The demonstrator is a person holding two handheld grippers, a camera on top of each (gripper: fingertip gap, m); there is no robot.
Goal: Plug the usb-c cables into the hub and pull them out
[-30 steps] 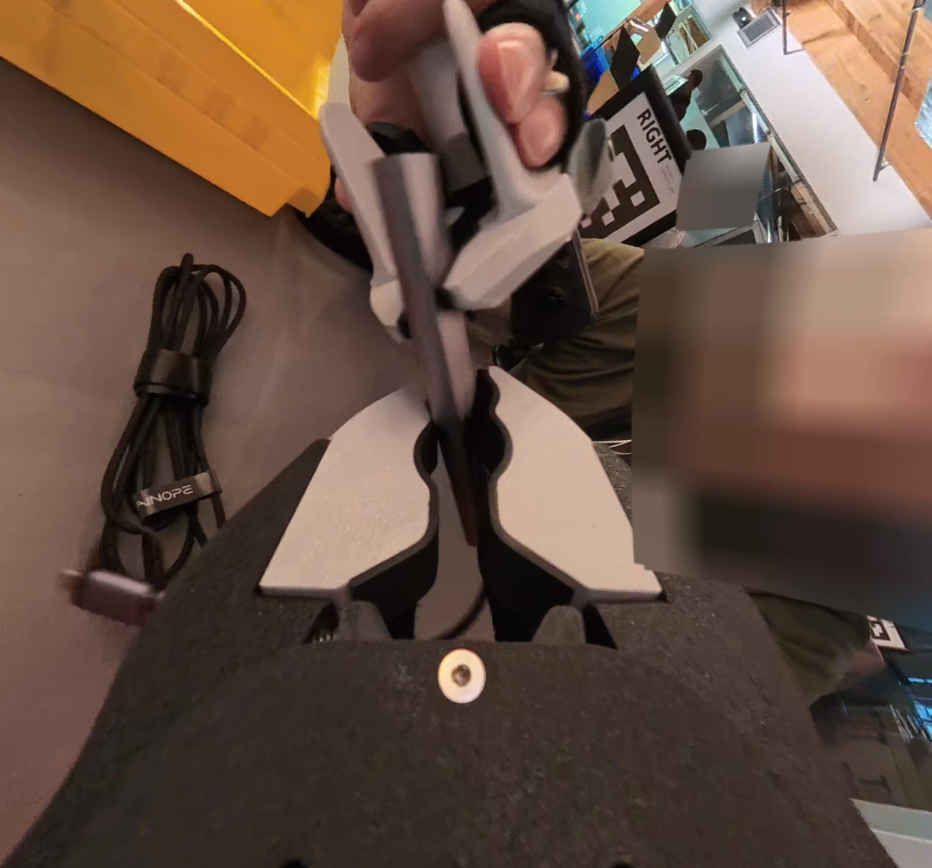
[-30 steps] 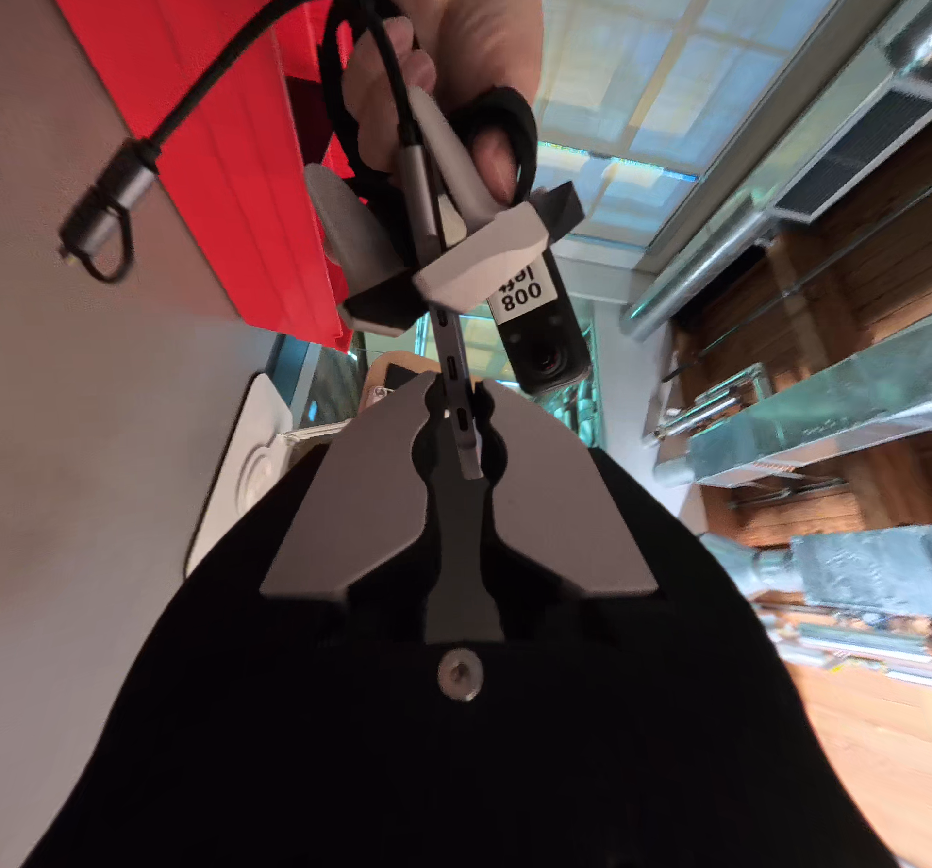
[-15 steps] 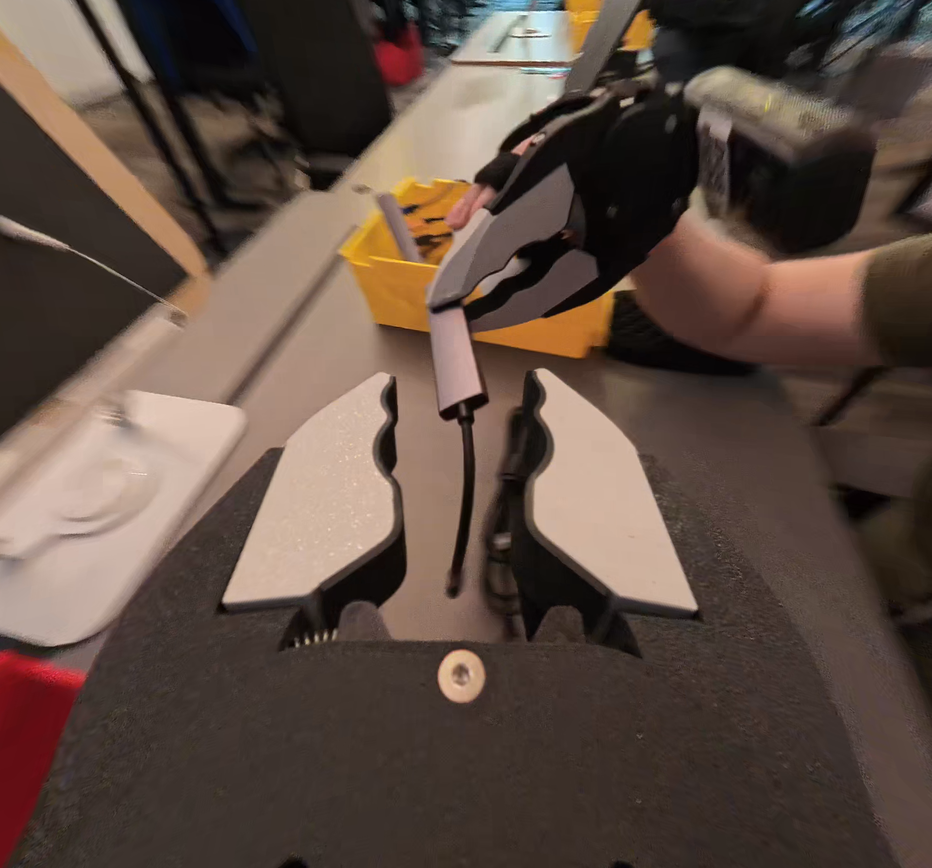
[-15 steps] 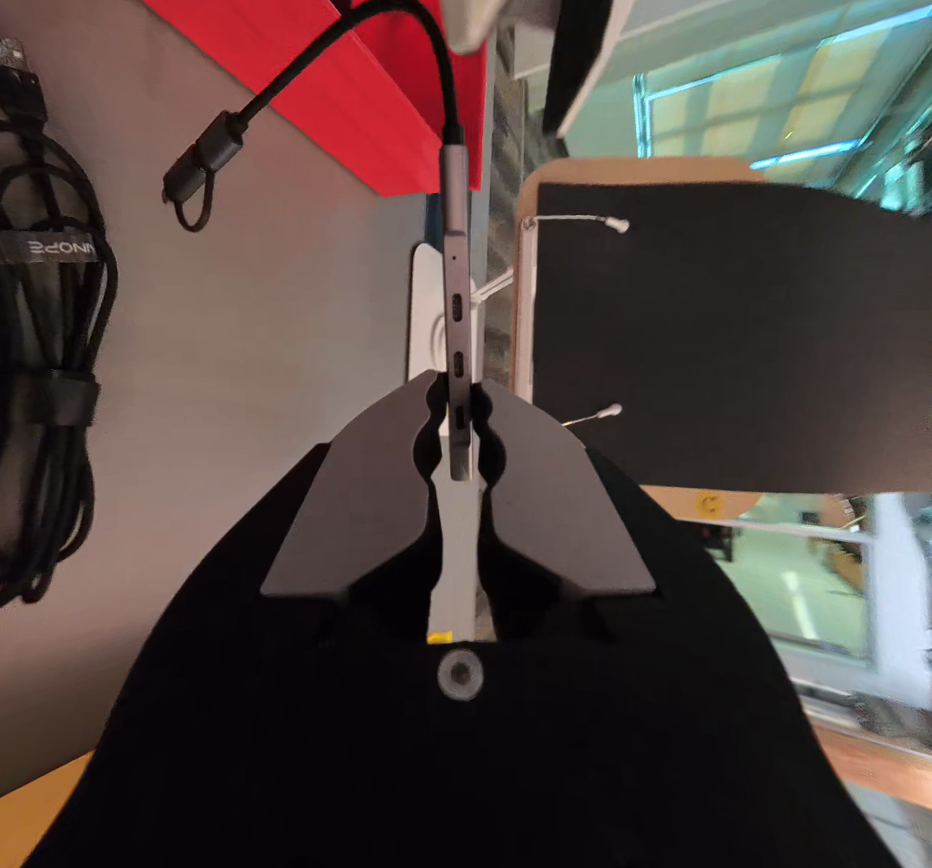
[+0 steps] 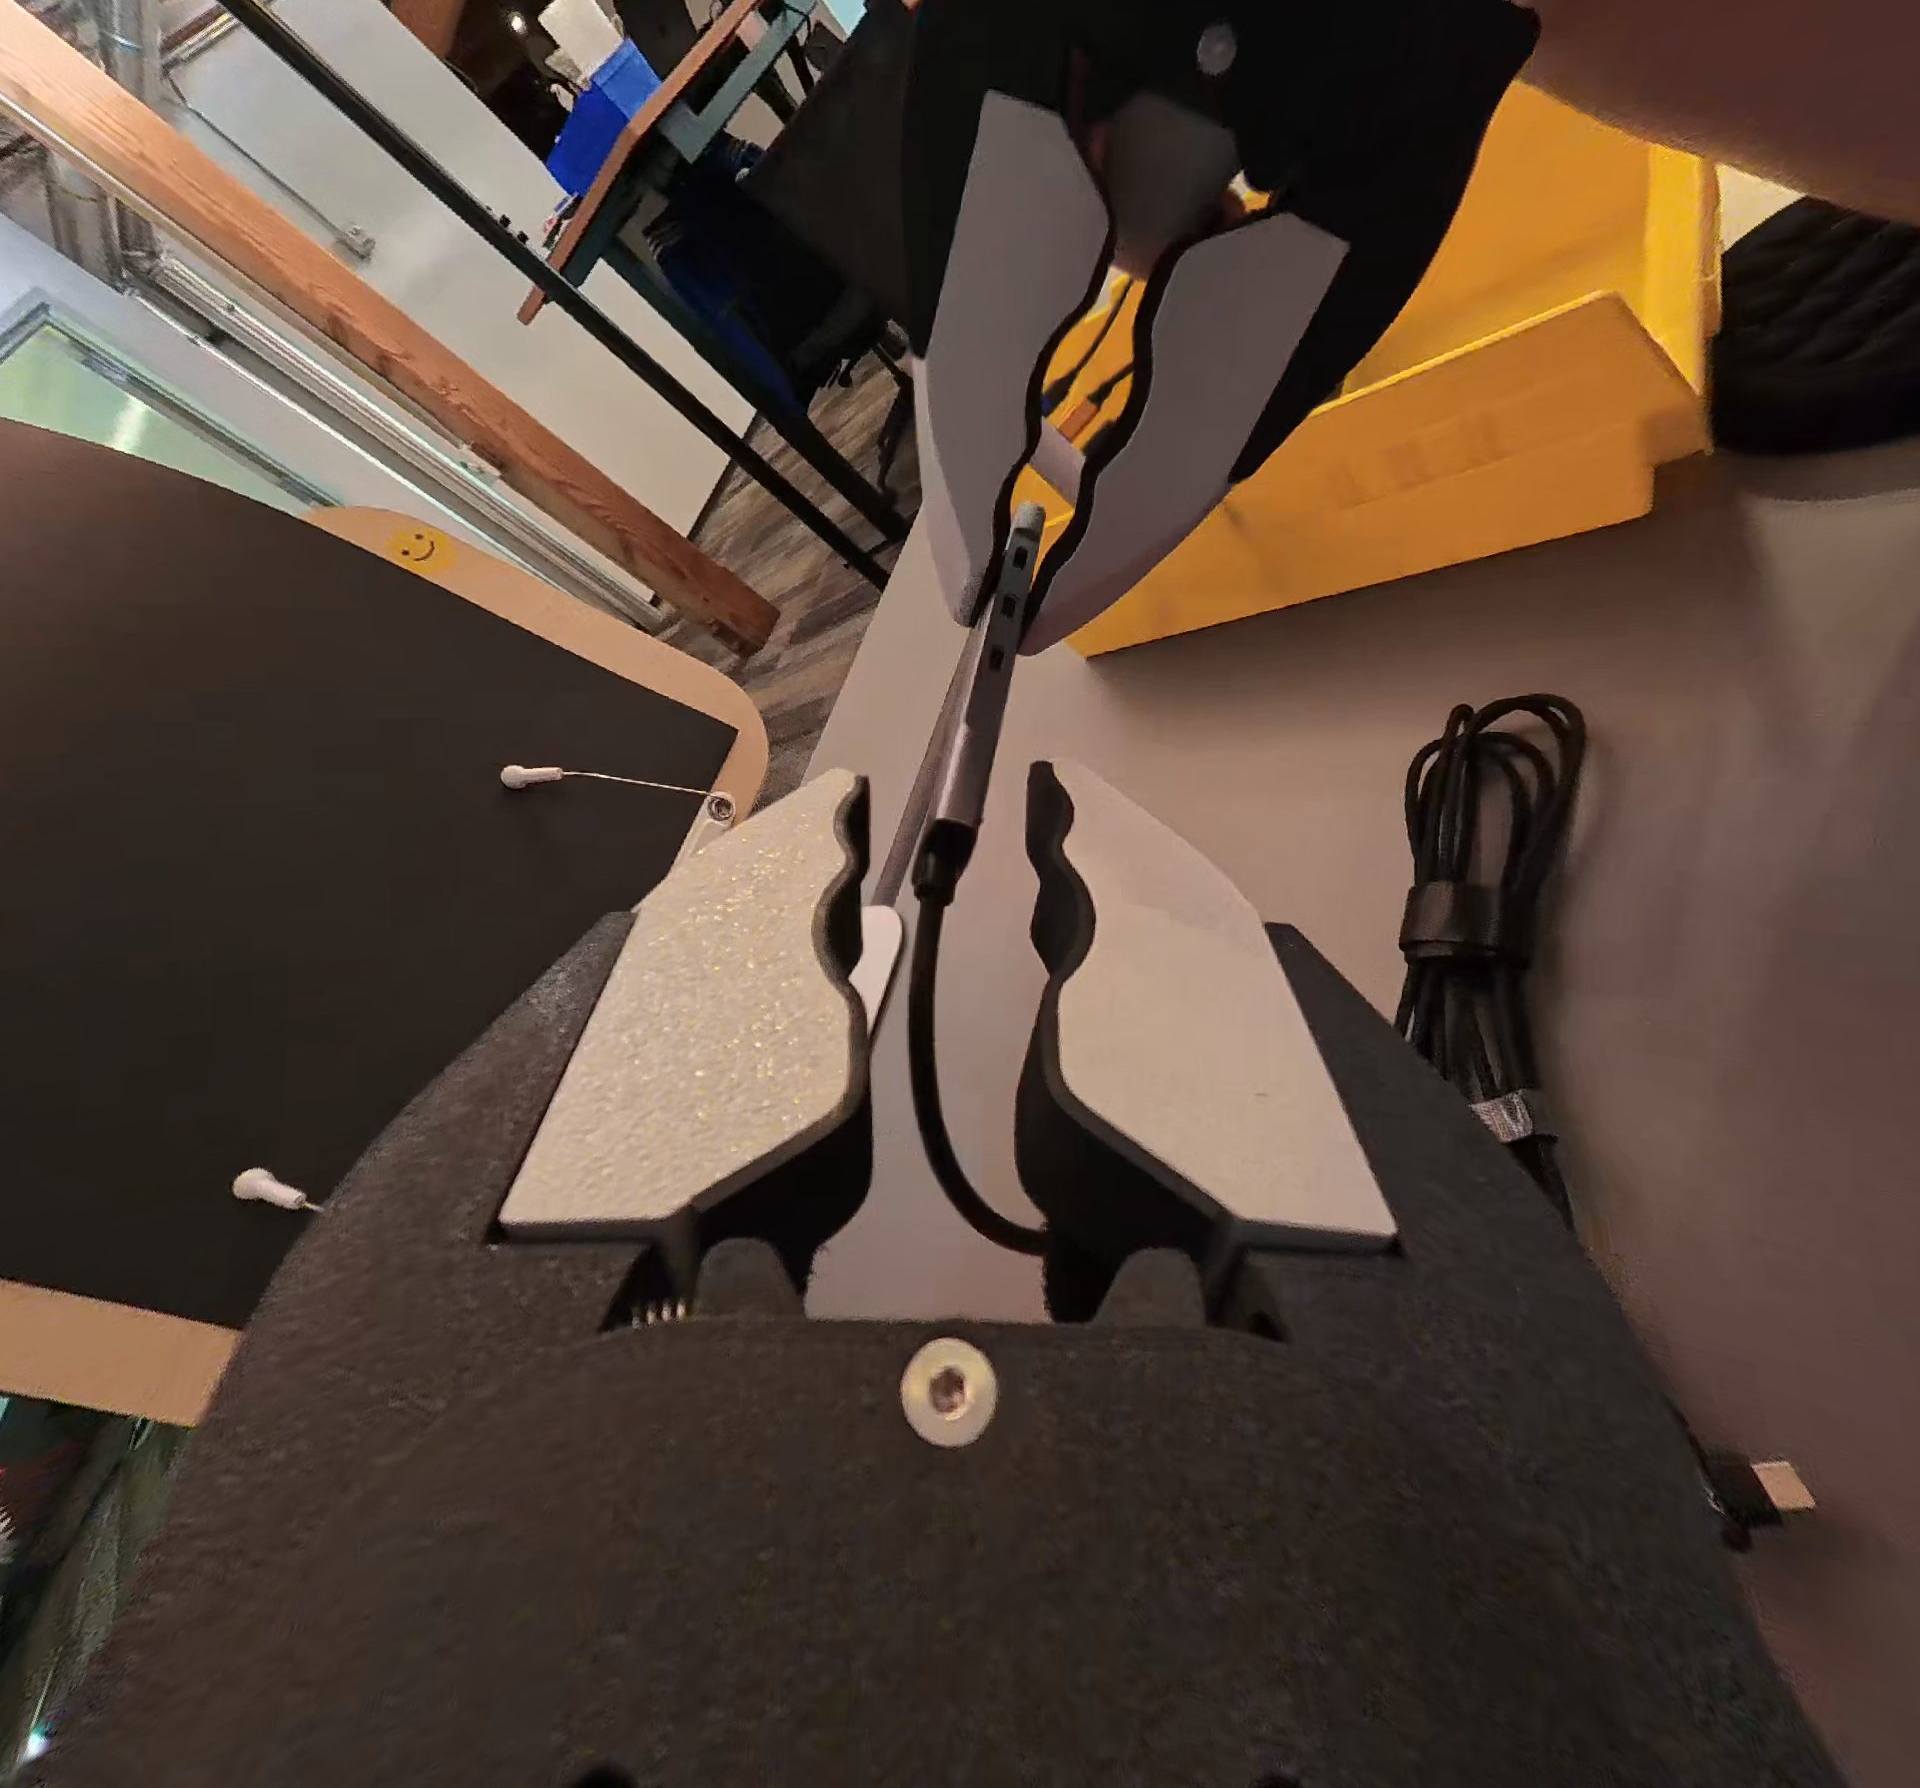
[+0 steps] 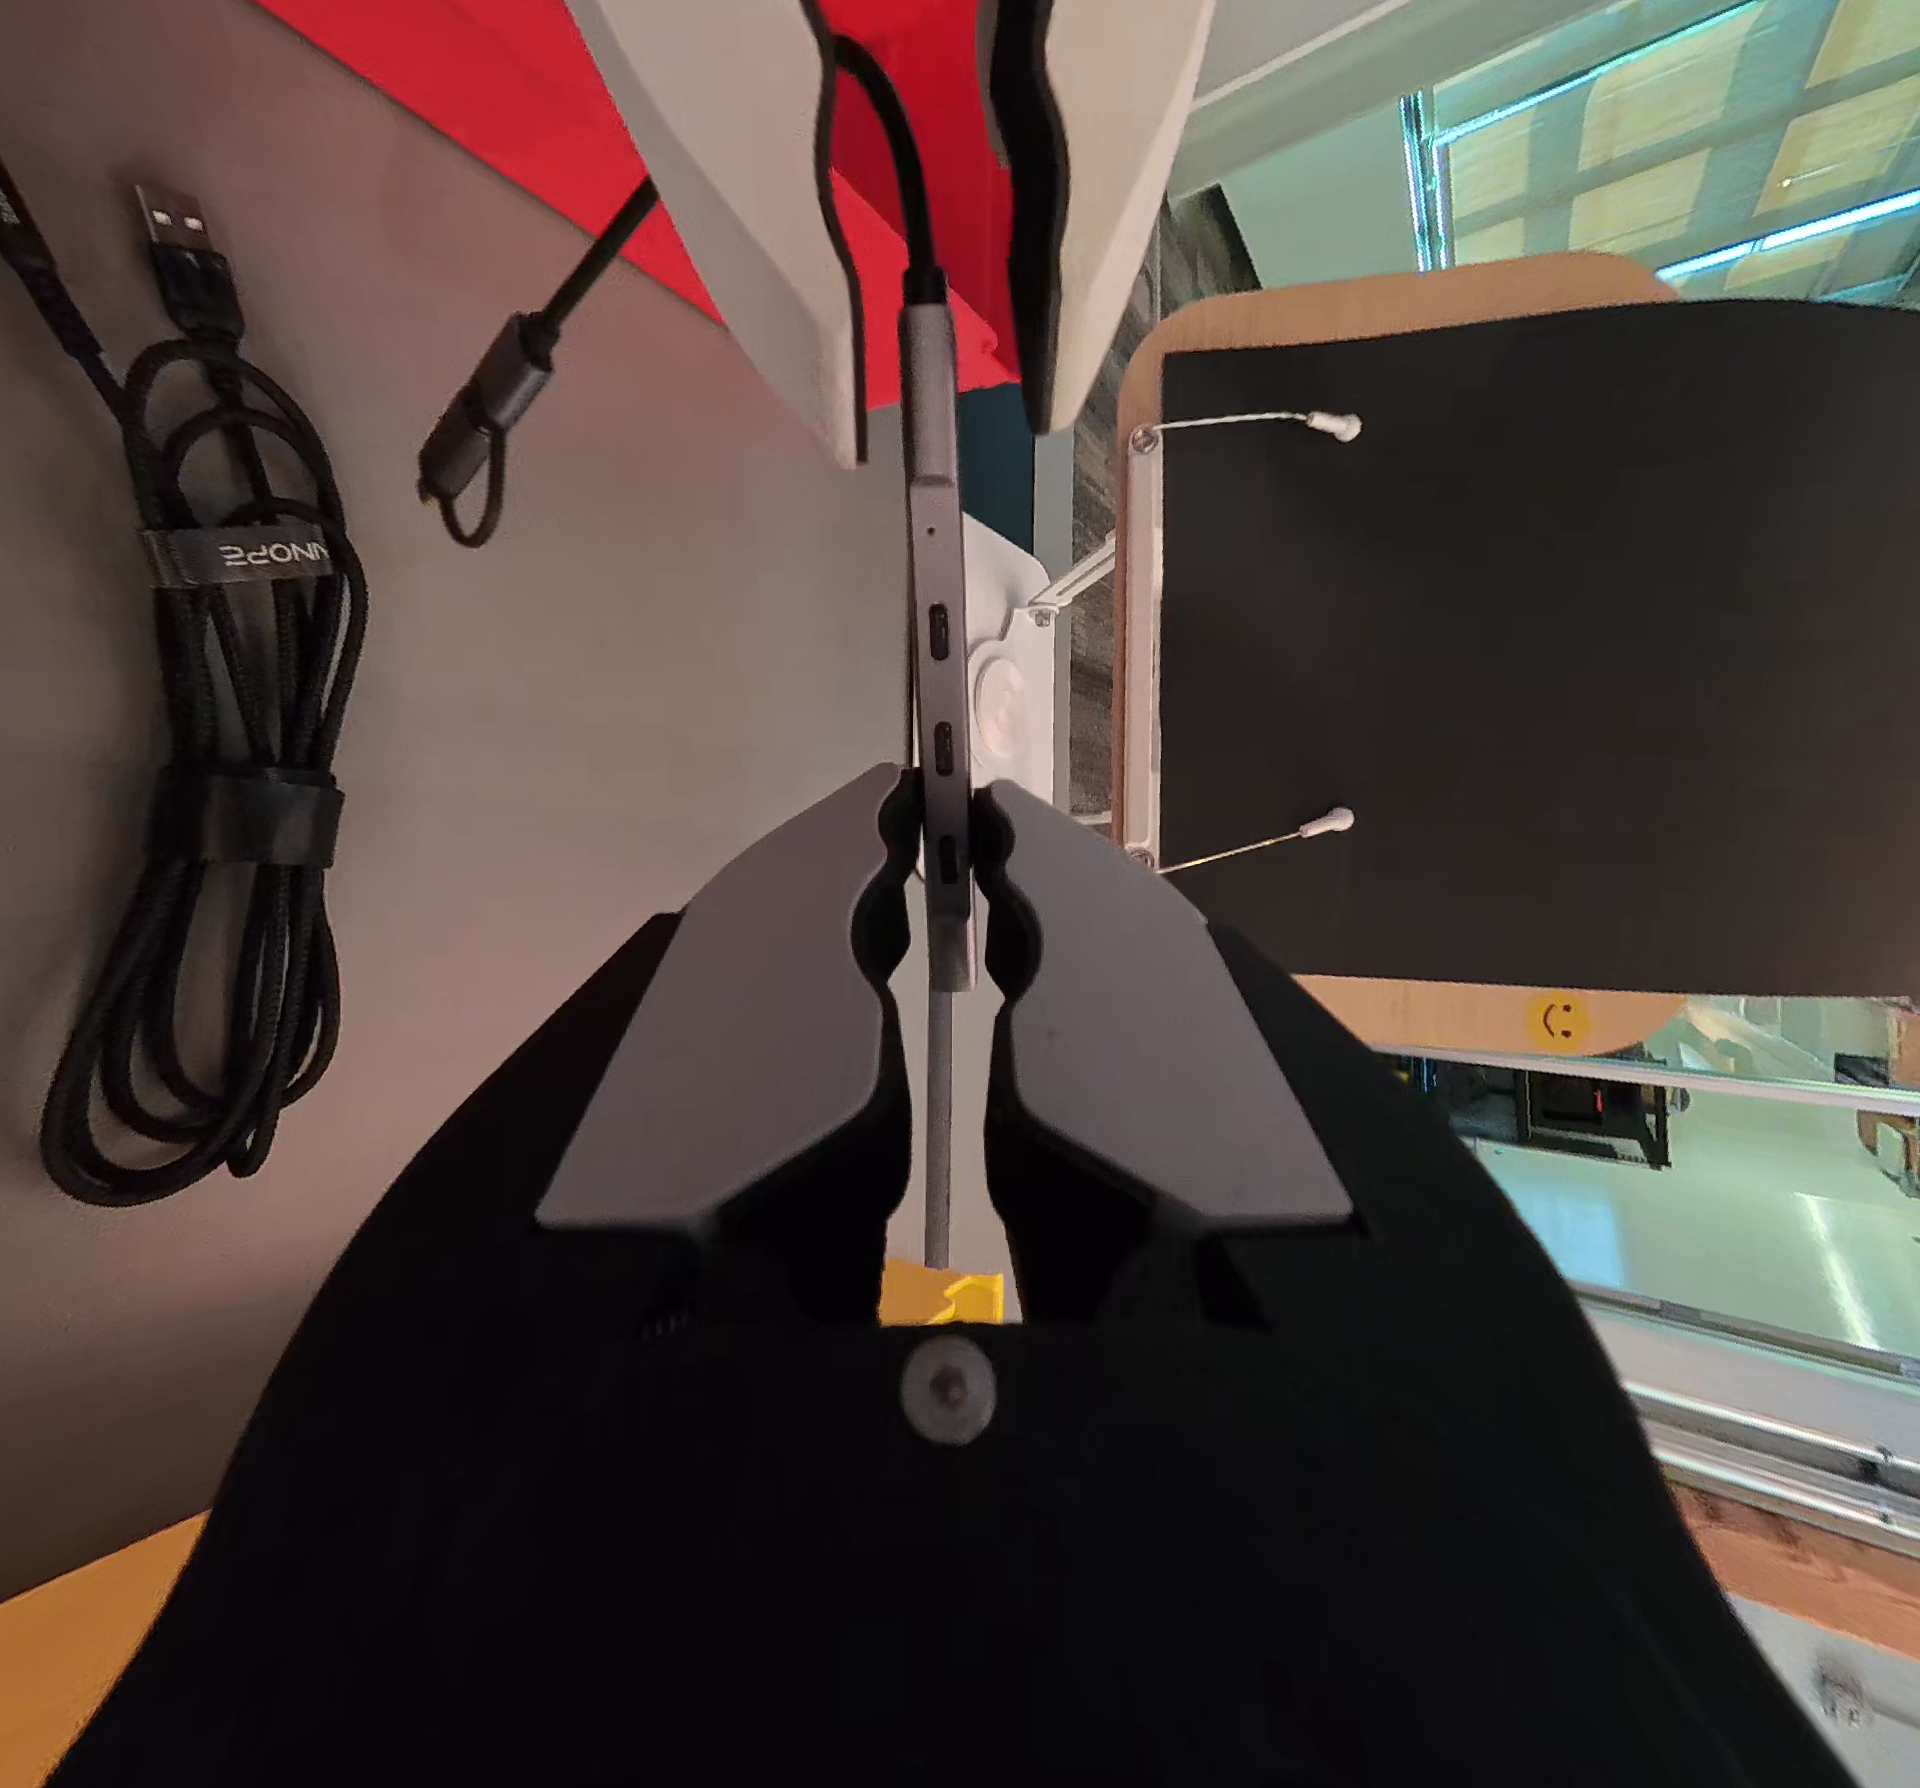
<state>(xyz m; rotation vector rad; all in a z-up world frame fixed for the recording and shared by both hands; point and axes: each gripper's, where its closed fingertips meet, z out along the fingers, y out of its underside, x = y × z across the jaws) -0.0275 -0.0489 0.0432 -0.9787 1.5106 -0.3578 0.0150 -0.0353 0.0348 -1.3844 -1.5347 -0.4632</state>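
While the right gripper (image 6: 945,865) has its jaws clenched on the far end of the slim grey hub (image 6: 940,658), the left gripper (image 5: 945,897) faces it with its jaws released, one finger on either side of the hub's cable end without touching it. In the right wrist view the hub stands edge-on between the two tools, with three small ports showing along its narrow side, the nearest port sitting right between the clamping jaws. The left wrist view shows the same hub (image 5: 982,689) slanting up from its own open jaws to the tips of the right gripper (image 5: 1023,585) above. The hub's short black cable (image 5: 935,1063) curves down from the hub between the left fingers and passes out of sight behind the right-hand one. In the right wrist view that cable comes out beside the left gripper (image 6: 940,429) and ends in a grey plug (image 6: 488,408) with a small loop, hanging above the grey surface (image 6: 623,699). A bundled black cable (image 6: 218,803), tied with a strap, lies on the surface well apart from the hub, and a flat metal plug (image 6: 182,252) lies beside the bundle. None of the hub's visible ports has anything plugged in. A yellow bin (image 5: 1455,408) sits on the surface behind the right gripper, a red bin (image 6: 416,13) behind the left one, and a black board with a wooden border (image 6: 1558,647) stands to the side.
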